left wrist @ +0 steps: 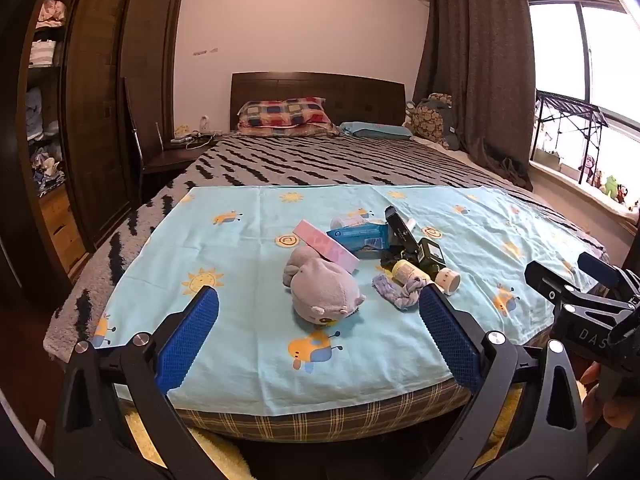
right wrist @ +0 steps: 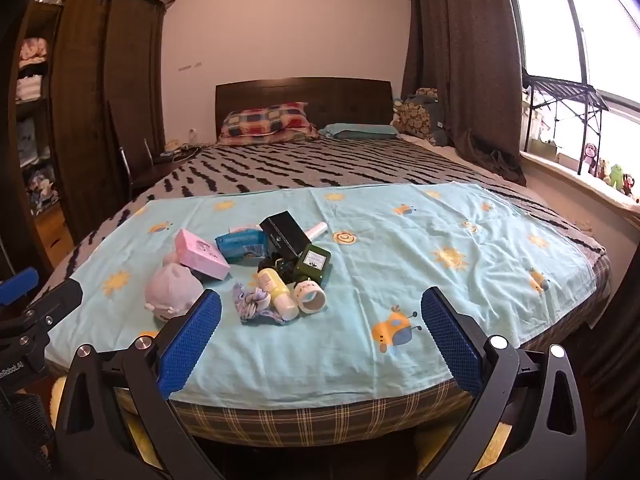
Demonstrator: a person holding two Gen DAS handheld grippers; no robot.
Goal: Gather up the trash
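Note:
A heap of small items lies on a light blue sheet (left wrist: 248,344) at the foot of the bed. It holds a pink box (left wrist: 326,246), a blue packet (left wrist: 360,236), a black box (left wrist: 400,228), a dark green jar (left wrist: 430,256), a yellow bottle (left wrist: 408,272), a white tape roll (left wrist: 448,280), a crumpled purple cloth (left wrist: 400,292) and a grey plush toy (left wrist: 324,292). My left gripper (left wrist: 318,308) hangs open just short of the plush. My right gripper (right wrist: 320,308) is open too, close to the tape roll (right wrist: 310,296) and the yellow bottle (right wrist: 276,288). Neither holds anything.
The bed (left wrist: 340,160) has a grey zigzag blanket, pillows (left wrist: 288,118) and a dark headboard. A dark wardrobe (left wrist: 100,100) and a chair (left wrist: 140,148) stand on the left. Curtains (left wrist: 480,60) and a window sill with toys (left wrist: 608,188) lie to the right. My right gripper's body (left wrist: 580,300) shows at the right edge.

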